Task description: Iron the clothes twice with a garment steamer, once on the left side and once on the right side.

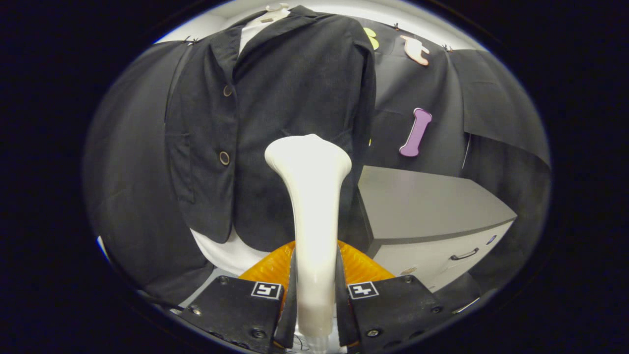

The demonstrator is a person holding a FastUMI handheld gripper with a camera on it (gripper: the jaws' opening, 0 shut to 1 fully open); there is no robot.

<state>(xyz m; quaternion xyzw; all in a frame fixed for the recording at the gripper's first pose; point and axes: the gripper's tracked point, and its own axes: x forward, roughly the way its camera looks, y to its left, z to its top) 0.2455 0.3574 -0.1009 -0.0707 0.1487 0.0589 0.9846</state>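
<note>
The tongs are closed on the handle of the steamer, one finger pressed to each side of the pale shaft low down, so the tool stands upright between them with its flared head rising ahead. The head sits in front of the jacket, level with the lower chest on the panel to the right of the button line; whether it touches the cloth or hangs just off it I cannot tell. The jacket is dark, buttoned, and dressed on a white form whose base shows below the hem. Beneath the steamer, just beyond the fingers, lies an orange ribbed piece, likely part of the stand or base. Beside the jacket stands a grey cabinet with a drawer handle, its near corner close to the steamer's head. The risks, as I judge them: the grip is low on a tall, smooth handle, so a sideways stroke could make the head swing or slip in the fingers; a stroke carried too far to that side could knock the cabinet corner; pushing hard could rock the form; and lingering in one spot could overwet the cloth there.
</note>
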